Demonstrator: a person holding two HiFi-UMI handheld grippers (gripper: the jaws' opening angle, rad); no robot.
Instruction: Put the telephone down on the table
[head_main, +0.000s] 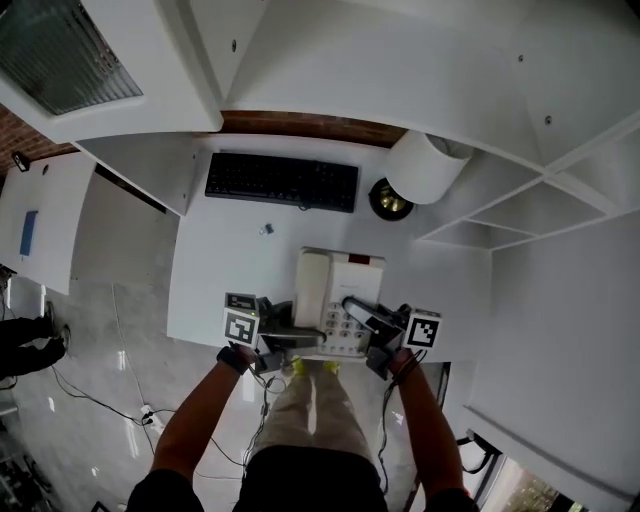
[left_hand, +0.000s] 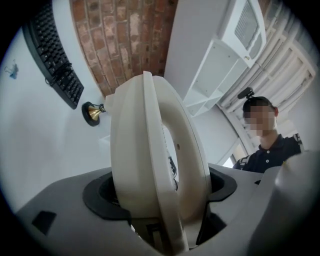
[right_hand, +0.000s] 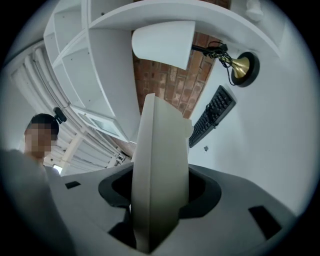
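The cream telephone (head_main: 335, 285), its handset lying along its left side, is over the near edge of the white table (head_main: 220, 270). My left gripper (head_main: 298, 338) is shut on its left part; in the left gripper view the handset side of the telephone (left_hand: 150, 165) stands clamped between the dark pads (left_hand: 100, 192). My right gripper (head_main: 354, 310) grips the right part, over the keypad. The right gripper view shows the telephone's body (right_hand: 160, 165) wedged edge-on between the jaws. I cannot tell whether the telephone rests on the table or hangs just above it.
A black keyboard (head_main: 282, 181) lies at the back of the table. A lamp with a white shade (head_main: 425, 165) and a brass base (head_main: 390, 200) stands at the back right. A small clip (head_main: 266, 229) lies mid-table. White shelves (head_main: 520, 210) rise on the right.
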